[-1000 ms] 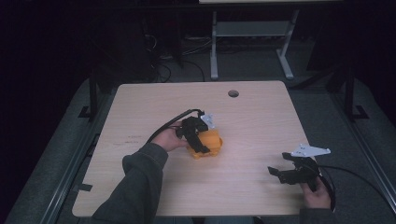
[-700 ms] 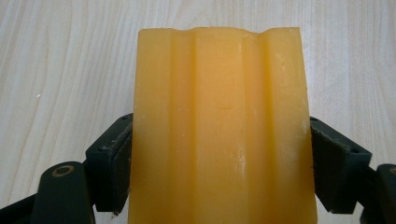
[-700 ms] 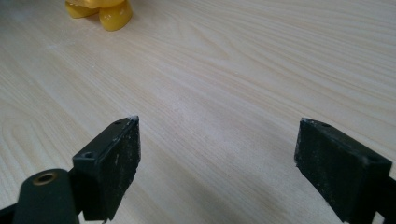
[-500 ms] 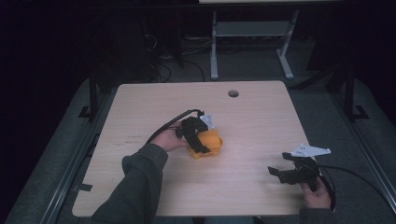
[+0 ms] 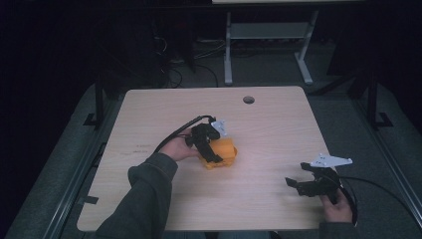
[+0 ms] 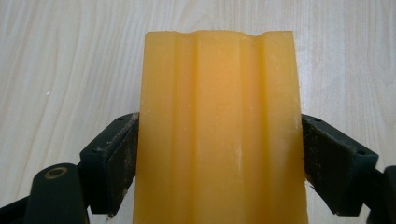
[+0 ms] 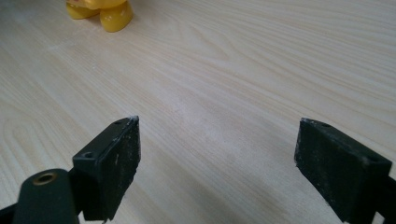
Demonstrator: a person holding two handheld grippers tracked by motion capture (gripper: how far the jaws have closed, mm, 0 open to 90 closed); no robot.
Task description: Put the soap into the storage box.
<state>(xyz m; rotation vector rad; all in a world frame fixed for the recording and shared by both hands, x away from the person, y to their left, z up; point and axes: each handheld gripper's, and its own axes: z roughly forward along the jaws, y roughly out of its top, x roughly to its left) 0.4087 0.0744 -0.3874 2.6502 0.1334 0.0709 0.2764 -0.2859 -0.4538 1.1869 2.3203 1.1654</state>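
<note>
- High view: the left gripper (image 5: 211, 149) sits mid-table (image 5: 268, 129), clamped on an orange block (image 5: 222, 153); the right gripper (image 5: 303, 185) hovers near the front right edge, well apart.
- Left gripper view: both jaws press the ridged block's (image 6: 219, 135) sides, table underneath.
- Right gripper view: jaws spread wide, holding nothing; the block's yellow-looking edge (image 7: 100, 11) shows far off.

Orange block (image 6: 219, 130) cut off below
</note>
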